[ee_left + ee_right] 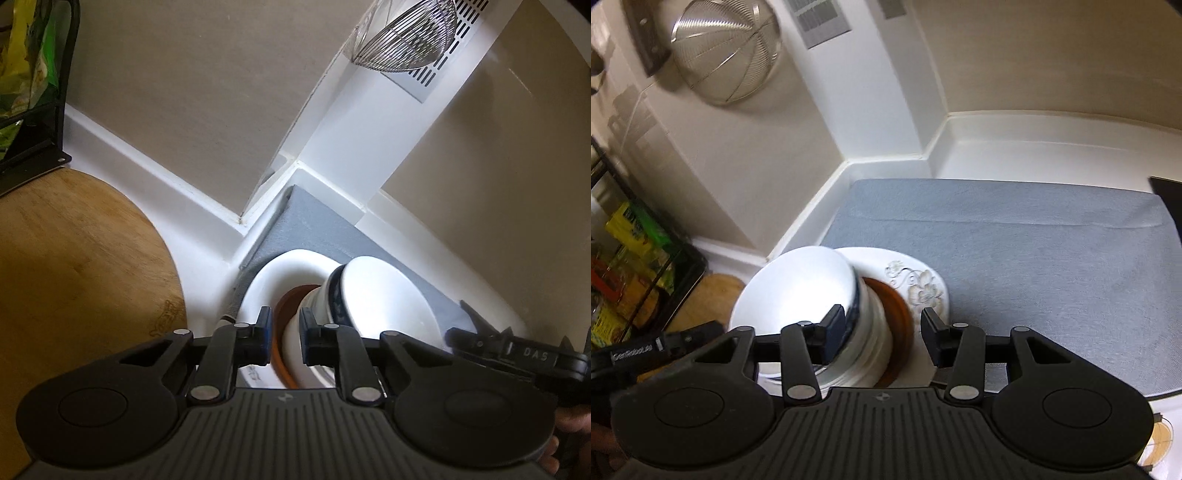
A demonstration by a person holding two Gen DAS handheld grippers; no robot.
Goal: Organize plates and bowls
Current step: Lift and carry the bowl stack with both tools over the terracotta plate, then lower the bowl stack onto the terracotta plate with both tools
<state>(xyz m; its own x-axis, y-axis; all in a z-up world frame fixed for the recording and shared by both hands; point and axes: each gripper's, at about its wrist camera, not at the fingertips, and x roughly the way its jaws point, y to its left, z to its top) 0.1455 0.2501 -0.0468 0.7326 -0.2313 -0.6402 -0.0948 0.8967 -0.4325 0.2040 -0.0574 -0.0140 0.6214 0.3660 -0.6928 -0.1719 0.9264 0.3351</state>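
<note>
stack: white floral plate [923, 288] on the grey mat [1015, 243], brown plate [899, 314] on top of it, tilted pile of white bowls [866, 332] on the brown plate, all at the mat's corner nearest the wall corner
top bowl [794, 291]: white with a dark blue rim, tipped on its side, mouth facing away from the floral plate
left tongs [283, 338]: apart, fingers either side of the brown plate's edge and the bowl pile; contact can't be confirmed
right tongs [882, 334]: apart, wide gap; one finger [833, 328] against the top bowl's blue rim, the other over the floral plate's edge, touching nothing I can see
desk [1015, 158]: white, carries the mat
cutting board [74, 266]: round, wooden, on the desk beside the mat, left of the stack
rack [646, 266]: black wire, coloured packets inside, beyond the cutting board
strainer [727, 55]: wire mesh, hanging on the wall above the stack
</note>
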